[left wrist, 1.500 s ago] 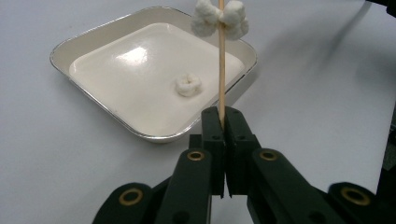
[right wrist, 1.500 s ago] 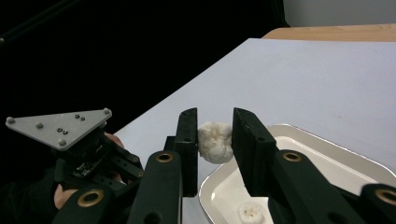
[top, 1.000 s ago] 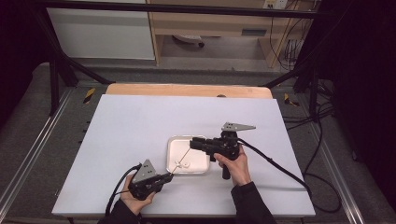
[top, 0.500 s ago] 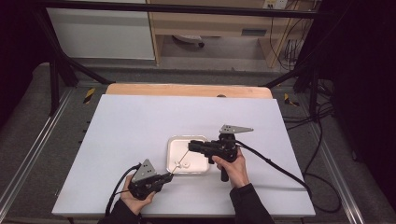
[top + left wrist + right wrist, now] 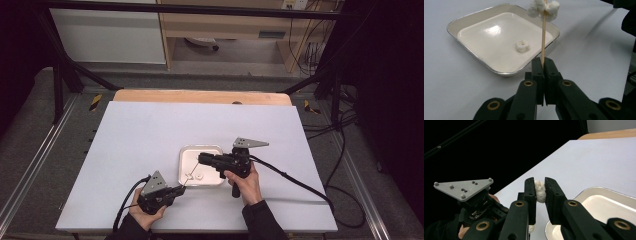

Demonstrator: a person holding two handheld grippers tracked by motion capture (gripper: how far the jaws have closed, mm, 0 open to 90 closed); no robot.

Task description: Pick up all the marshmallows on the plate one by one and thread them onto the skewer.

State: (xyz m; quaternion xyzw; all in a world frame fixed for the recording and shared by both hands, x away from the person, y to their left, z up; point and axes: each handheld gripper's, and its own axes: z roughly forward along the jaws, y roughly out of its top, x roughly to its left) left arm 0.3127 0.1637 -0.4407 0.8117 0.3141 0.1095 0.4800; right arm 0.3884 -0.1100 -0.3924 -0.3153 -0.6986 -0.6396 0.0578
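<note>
Right gripper view: right tool [image 5: 539,191] has just been closing, now clamped on marshmallow [image 5: 540,191]; left tool [image 5: 543,65] grips skewer [image 5: 543,40] w/ pieces threaded. Next pc likely goes on.

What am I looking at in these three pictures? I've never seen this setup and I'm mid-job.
There is no robot arm: a person holds a two-jaw gripper in each hand. The high view looks down on the white table. The other two pictures come from cameras that ride on the grippers and look along their black jaws.

On the table lies a shallow white tray with one marshmallow in it.

The left gripper is shut on a thin wooden skewer, which stands upright with marshmallows threaded near its top. The right gripper is pressed on another marshmallow piece; its jaws have just been closing.
</note>
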